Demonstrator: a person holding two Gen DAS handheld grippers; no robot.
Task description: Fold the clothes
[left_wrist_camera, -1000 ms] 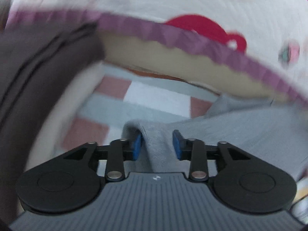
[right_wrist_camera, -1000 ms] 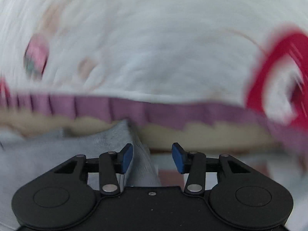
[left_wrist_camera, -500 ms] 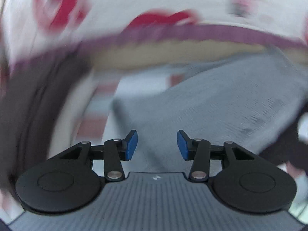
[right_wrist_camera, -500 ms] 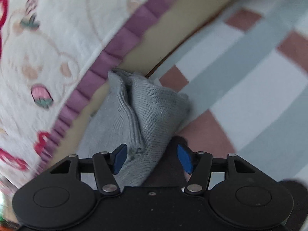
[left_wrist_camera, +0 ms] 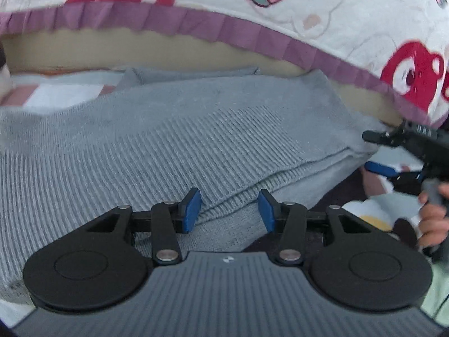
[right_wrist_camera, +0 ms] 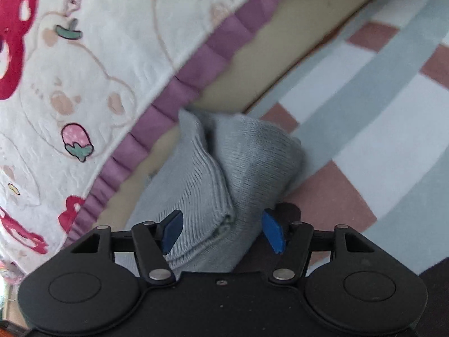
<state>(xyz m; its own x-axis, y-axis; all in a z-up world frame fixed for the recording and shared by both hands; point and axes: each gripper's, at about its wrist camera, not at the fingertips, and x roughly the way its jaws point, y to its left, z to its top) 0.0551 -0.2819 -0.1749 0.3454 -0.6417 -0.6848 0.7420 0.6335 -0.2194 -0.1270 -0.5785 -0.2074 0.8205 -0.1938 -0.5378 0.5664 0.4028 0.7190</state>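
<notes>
A grey knit garment (left_wrist_camera: pixel 196 140) lies folded in layers on the floor against the bed. My left gripper (left_wrist_camera: pixel 230 210) hangs over its near folded edge, jaws open, with the cloth lying slack between the blue pads. My right gripper (right_wrist_camera: pixel 221 231) stands open at the garment's bunched right corner (right_wrist_camera: pixel 241 163), and the cloth runs between its pads without being pinched. The left wrist view catches the right gripper (left_wrist_camera: pixel 376 153) at the far right, at the garment's end, with a hand (left_wrist_camera: pixel 432 219) behind it.
A white bed cover (left_wrist_camera: pixel 322 5) printed with strawberries and red bears, edged by a purple frill (right_wrist_camera: pixel 213 53), overhangs a beige bed side (left_wrist_camera: pixel 140 53). A pink, grey and white checked mat (right_wrist_camera: pixel 364 106) covers the floor. Dark fabric (left_wrist_camera: pixel 336 196) lies under the garment's near right.
The left gripper let the grey cloth go and slid right along the garment. The right gripper rolled, sank to the garment's corner and spread its jaws wider.
</notes>
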